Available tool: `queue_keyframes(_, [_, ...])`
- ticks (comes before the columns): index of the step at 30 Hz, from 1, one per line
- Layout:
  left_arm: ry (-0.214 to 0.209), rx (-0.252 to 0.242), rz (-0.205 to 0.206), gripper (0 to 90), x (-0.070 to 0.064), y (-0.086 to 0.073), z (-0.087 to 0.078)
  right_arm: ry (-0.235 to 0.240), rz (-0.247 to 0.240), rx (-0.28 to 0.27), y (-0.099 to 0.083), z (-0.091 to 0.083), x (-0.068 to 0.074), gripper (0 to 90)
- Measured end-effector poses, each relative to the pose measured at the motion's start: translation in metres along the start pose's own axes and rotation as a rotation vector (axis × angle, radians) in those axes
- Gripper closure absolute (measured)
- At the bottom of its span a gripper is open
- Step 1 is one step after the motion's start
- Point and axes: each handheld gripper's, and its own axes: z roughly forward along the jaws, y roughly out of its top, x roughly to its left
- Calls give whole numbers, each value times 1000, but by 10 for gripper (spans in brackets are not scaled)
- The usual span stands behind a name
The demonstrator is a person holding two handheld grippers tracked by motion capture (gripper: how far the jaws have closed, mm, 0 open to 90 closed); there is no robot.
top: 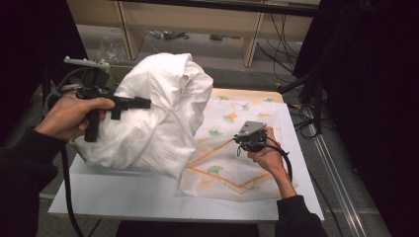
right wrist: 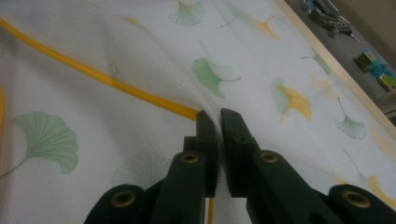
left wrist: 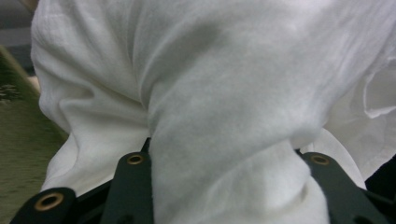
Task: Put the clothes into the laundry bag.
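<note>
White bundle [top: 158, 113] heaped over table's [top: 148, 197] left half, blocking passage there, leaf-print mesh [top: 232, 148] lying flat right, bare strip along near edge.

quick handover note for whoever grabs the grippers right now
Left gripper: shut on a bunch of the white cloth, held up above the table.
Right gripper: jaws pinched on the leaf-print mesh bag at its yellow trim, bag lying flat on the table.
Done: both pieces gripped.
Left: cloth is outside the bag; likely next is opening the bag and feeding the cloth in.
</note>
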Motion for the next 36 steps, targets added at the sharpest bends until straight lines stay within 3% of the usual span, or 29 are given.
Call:
queue_keyframes(4, [-72,30,15,558,-25,-17,15,5,-1,1,1,-2,0,872])
queue_keyframes(5, [-110,46,-1,557,-30,-23,20,8,-29,-12,3,-2,-3,873])
queue_keyframes(6, [-132,55,-28,556,-34,-29,26,-2,-2,-11,4,-5,-3,873])
queue_keyframes(7, [-159,76,-32,555,-39,-35,32,0,-27,-25,5,-7,-6,873])
queue_keyframes(10, [-222,117,-44,555,-49,-55,54,-9,-2,-40,8,-14,-8,873])
queue_keyframes(14, [-226,167,-2,554,-52,-77,84,-25,7,-84,10,-22,-15,873])
queue_keyframes(16, [-245,173,-19,554,-46,-88,99,-23,19,-101,11,-26,-16,873])
queue_keyframes(21, [-194,222,10,553,-34,-105,131,-33,19,-128,16,-35,-17,873])
queue_keyframes(24, [-184,238,31,552,-30,-112,147,-49,19,-134,18,-39,-17,875])
queue_keyframes(26, [-190,252,18,552,-31,-119,158,-59,2,-147,20,-42,-18,877])
queue_keyframes(27, [-192,263,22,551,-32,-122,162,-68,19,-149,21,-45,-17,879])
queue_keyframes(31, [-190,276,42,549,-36,-127,182,-76,23,-167,29,-56,-13,881])
queue_keyframes(36, [-199,313,61,541,-47,-123,194,-64,-22,-157,37,-59,-6,881])
